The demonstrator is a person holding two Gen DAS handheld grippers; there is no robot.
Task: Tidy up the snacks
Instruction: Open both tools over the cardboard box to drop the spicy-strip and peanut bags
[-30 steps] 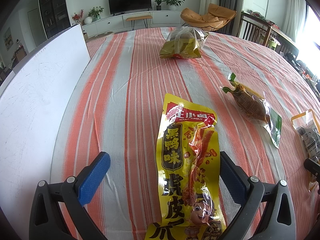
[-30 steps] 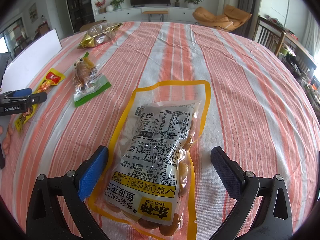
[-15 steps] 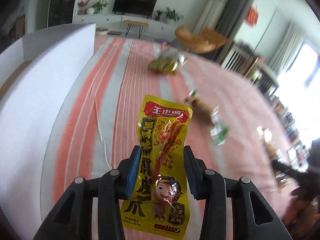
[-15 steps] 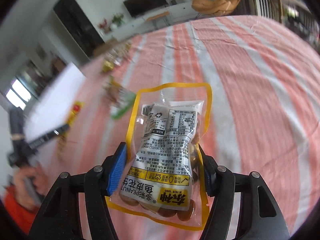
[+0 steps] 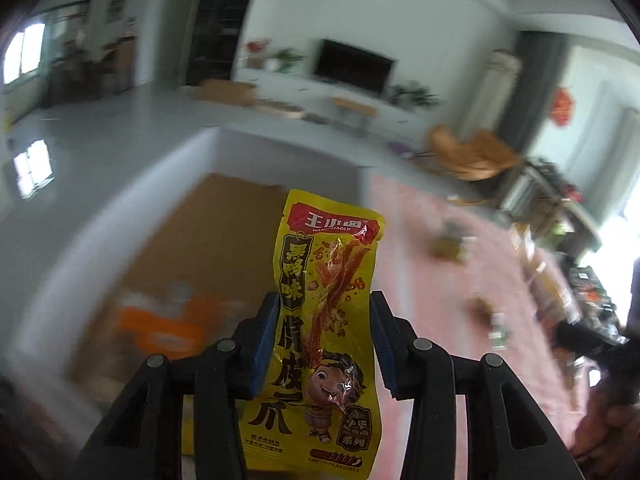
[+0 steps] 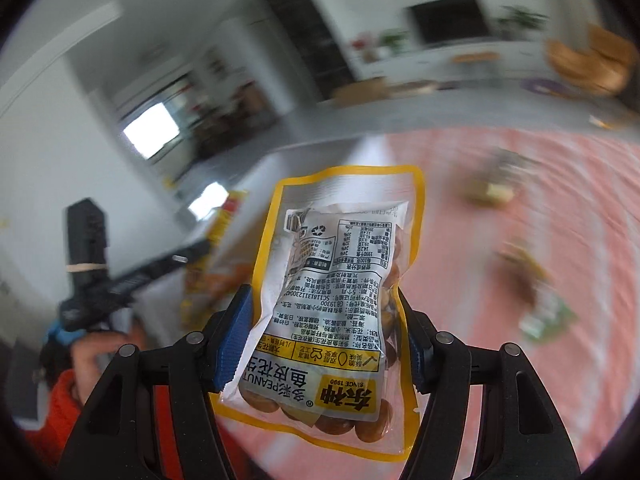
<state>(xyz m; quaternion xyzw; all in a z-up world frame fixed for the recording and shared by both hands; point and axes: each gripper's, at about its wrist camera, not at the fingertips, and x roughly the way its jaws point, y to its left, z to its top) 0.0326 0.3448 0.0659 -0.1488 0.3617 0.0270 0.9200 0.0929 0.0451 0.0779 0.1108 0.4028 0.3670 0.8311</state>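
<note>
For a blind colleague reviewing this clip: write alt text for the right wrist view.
The right gripper is shut on a clear, yellow-bordered peanut packet, held off the striped tablecloth. Two more snack packs lie blurred on the cloth to the right. At left, the left gripper carries a yellow snack packet beside a white box.

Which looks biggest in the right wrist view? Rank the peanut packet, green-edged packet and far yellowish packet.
1. peanut packet, largest, but nearest the camera, clamped in the right gripper.
2. green-edged packet and far yellowish packet: both blurred and alike in size, so unranked.
</note>
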